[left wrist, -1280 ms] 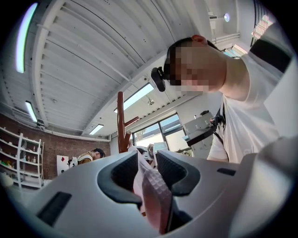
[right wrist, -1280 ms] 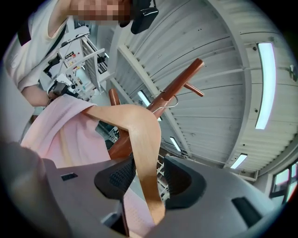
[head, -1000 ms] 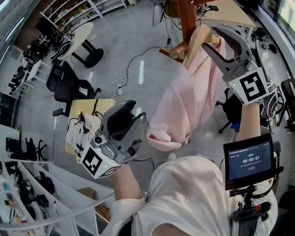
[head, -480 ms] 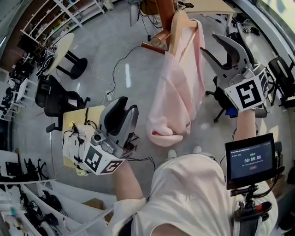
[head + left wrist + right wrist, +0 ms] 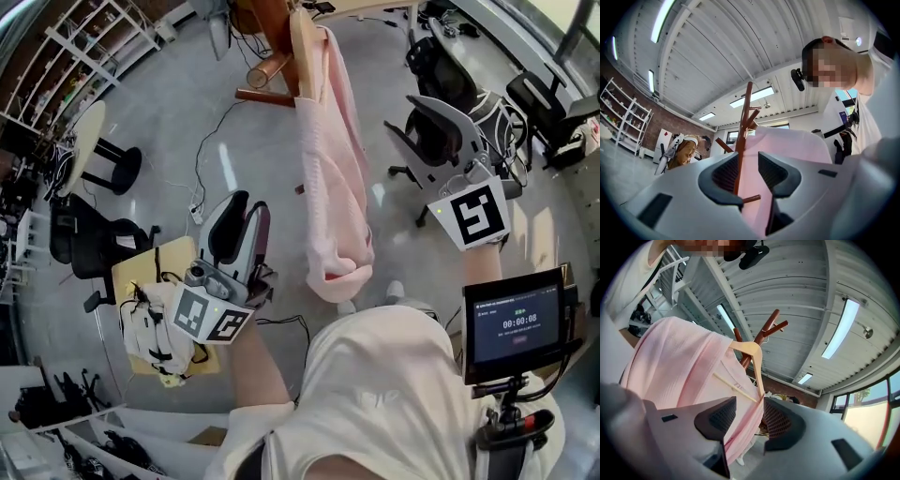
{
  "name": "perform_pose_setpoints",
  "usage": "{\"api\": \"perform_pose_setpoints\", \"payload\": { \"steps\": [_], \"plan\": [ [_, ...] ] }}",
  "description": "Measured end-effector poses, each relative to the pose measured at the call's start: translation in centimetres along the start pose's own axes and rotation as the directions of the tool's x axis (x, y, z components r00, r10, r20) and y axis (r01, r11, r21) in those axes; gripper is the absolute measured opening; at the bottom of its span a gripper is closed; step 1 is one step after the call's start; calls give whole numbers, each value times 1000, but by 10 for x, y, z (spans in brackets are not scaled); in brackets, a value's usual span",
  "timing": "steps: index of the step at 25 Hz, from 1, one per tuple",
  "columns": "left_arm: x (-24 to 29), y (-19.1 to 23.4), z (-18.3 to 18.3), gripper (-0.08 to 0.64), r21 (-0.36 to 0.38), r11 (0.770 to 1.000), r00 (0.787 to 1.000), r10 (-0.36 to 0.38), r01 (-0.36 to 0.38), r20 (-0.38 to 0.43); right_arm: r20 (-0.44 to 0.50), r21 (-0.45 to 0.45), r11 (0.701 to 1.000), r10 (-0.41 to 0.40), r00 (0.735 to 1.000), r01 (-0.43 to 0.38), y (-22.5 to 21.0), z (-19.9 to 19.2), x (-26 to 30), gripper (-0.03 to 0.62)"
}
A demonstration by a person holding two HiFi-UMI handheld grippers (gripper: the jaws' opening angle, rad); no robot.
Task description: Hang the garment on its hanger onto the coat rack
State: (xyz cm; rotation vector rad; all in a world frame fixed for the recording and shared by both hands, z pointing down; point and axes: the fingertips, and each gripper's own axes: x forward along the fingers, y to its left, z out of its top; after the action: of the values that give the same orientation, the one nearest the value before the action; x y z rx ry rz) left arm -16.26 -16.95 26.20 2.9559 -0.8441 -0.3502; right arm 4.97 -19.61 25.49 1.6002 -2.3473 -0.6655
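Note:
A pink garment hangs on a wooden hanger from the brown wooden coat rack. My right gripper is to the garment's right, well apart from it, with its jaws open and empty. My left gripper is low on the left, also open and empty. The left gripper view shows the rack's pole and the garment beyond the open left gripper. Beyond the open right gripper, the right gripper view shows the hanger and the garment.
Office chairs stand at the right and left. A yellow-topped table with white gear sits below my left gripper. Cables run across the grey floor. A timer screen is at my right side. Shelving lines the far left.
My right gripper has come off the hanger and drawn back to the right. The garment now hangs free on the rack. The left gripper stays low and open.

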Motion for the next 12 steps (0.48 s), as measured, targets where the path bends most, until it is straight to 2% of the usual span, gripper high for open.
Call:
{"api": "perform_pose_setpoints", "payload": {
  "steps": [6,12],
  "plan": [
    [25,-8,-28,115,-29,998,997,-62,61,-34,-42,106,993,-41,998,45,2,-20,-23,184],
    [42,-13,-45,115,-37,996,994,-89,87,-55,-83,128,988,-71,994,81,3,-35,-38,184]
  ]
}}
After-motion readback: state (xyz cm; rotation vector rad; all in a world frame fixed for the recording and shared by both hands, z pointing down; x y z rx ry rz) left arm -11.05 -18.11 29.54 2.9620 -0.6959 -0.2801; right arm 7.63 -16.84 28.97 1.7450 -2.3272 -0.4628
